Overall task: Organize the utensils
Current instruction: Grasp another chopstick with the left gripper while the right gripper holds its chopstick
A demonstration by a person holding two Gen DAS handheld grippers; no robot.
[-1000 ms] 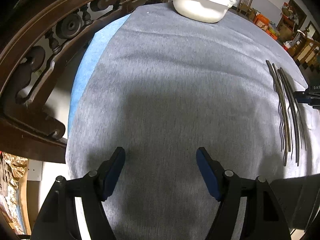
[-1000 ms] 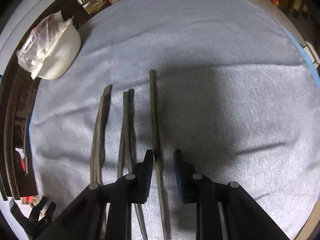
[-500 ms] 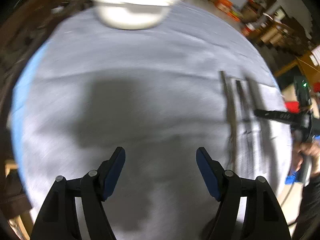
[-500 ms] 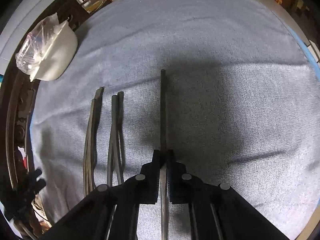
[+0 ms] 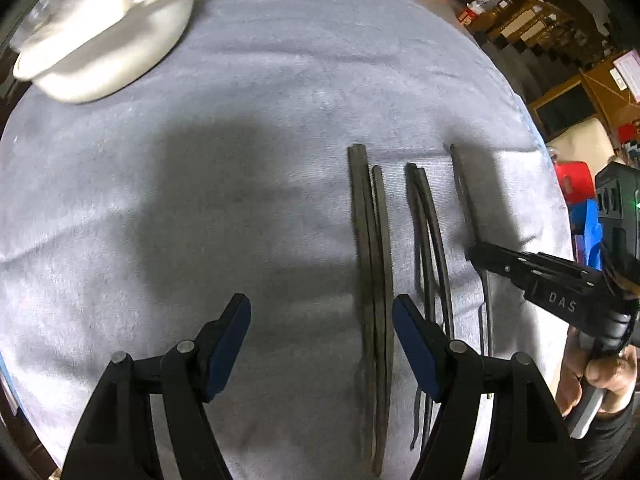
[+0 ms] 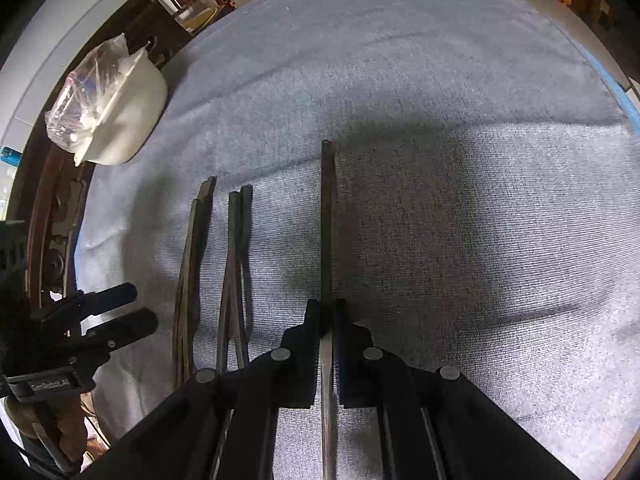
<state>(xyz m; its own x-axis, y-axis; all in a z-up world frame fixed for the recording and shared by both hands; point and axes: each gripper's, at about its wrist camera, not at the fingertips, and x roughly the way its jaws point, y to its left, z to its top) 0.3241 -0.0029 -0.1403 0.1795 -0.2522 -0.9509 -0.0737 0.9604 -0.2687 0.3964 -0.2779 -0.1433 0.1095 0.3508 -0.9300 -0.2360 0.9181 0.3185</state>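
Note:
Several dark metal utensils lie handle-away on a grey cloth (image 5: 200, 200). A left pair (image 5: 372, 264) and a middle pair (image 5: 430, 240) lie side by side. My right gripper (image 6: 329, 320) is shut on a single dark utensil (image 6: 327, 220), to the right of the pairs (image 6: 236, 264); it also shows in the left wrist view (image 5: 474, 254). My left gripper (image 5: 320, 332) is open and empty, low over the cloth, its right finger beside the left pair. It shows at the left edge of the right wrist view (image 6: 108, 316).
A white bowl (image 5: 100, 52) with a clear plastic bag in it stands at the far left of the cloth, also seen in the right wrist view (image 6: 124, 116). A carved dark wooden frame (image 6: 52, 240) borders the left side. Furniture and boxes (image 5: 560, 40) stand beyond the far edge.
My right gripper closed on the single utensil and shifted it rightward, away from the pairs. My left gripper swung right, bringing the utensils in front of it.

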